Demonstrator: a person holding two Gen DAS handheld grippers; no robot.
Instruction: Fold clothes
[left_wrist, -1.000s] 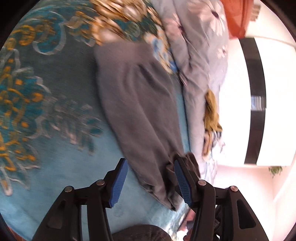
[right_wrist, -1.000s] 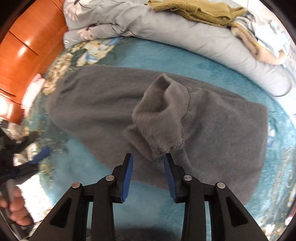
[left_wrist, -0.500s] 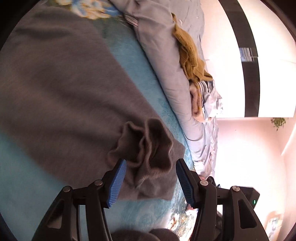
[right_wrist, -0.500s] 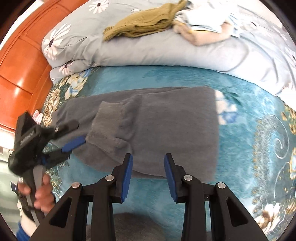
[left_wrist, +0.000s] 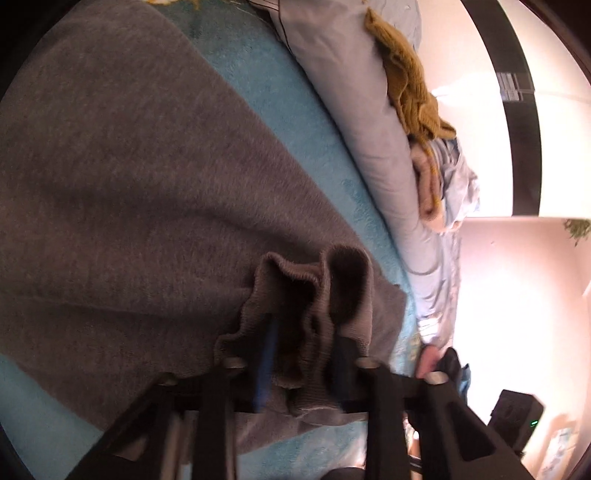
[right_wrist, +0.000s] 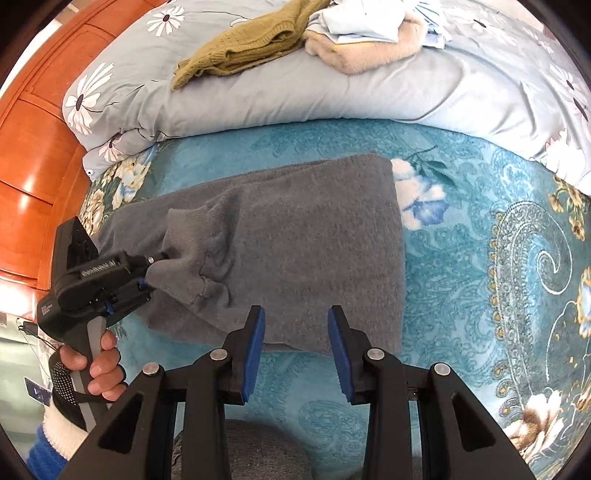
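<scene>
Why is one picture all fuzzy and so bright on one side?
Left wrist view: the black left gripper and grey knitted sweater cuff look smeared, the pale wall glares white. Right wrist view: sharp, evenly lit, edges bent by the fisheye.

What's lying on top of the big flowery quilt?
On the flowery quilt lie an olive knit sweater, a beige fuzzy garment and light-blue clothes. Anything beneath that pile is covered.

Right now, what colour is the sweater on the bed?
Plain grey sweater; right wrist view shows it best.
</scene>
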